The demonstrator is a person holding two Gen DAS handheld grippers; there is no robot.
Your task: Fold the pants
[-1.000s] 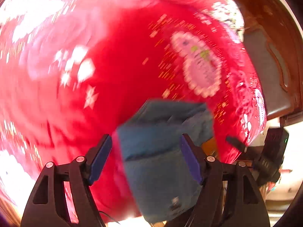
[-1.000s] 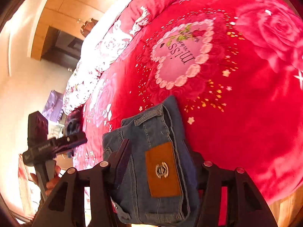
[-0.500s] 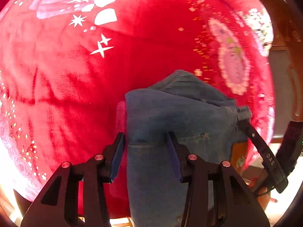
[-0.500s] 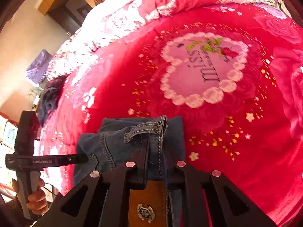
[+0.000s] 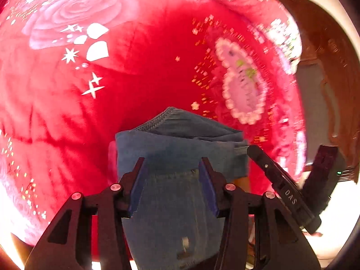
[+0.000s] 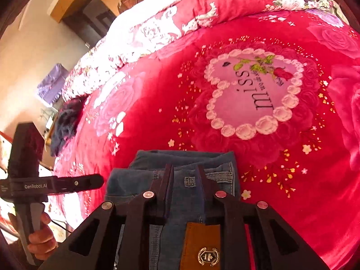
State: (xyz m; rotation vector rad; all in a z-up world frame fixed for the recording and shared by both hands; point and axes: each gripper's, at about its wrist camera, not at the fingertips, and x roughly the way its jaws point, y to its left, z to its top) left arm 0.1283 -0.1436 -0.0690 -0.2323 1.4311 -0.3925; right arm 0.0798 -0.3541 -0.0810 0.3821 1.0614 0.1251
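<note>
The folded blue jeans (image 5: 177, 144) lie on the red blanket near its front edge. In the right wrist view the jeans (image 6: 202, 159) show a belt loop and a brown leather patch (image 6: 200, 245). My left gripper (image 5: 172, 175) is over the near part of the jeans, its jaws partly apart with denim between them. My right gripper (image 6: 184, 175) has its jaws close together over the waistband; whether they pinch the denim does not show. Each gripper shows in the other's view, the right one (image 5: 283, 189) and the left one (image 6: 56, 183).
The red rose-print blanket (image 6: 292, 191) covers the bed, with a pink heart print (image 6: 252, 94) beyond the jeans. A dark garment (image 6: 65, 121) lies at the bed's far left edge. A dark wooden headboard (image 5: 326, 72) stands at the right. Wooden cabinets (image 6: 74, 4) are behind.
The jeans came down flat onto the blanket. My right gripper's jaws narrowed from wide open to close together over the waistband. My left jaws narrowed, then widened slightly.
</note>
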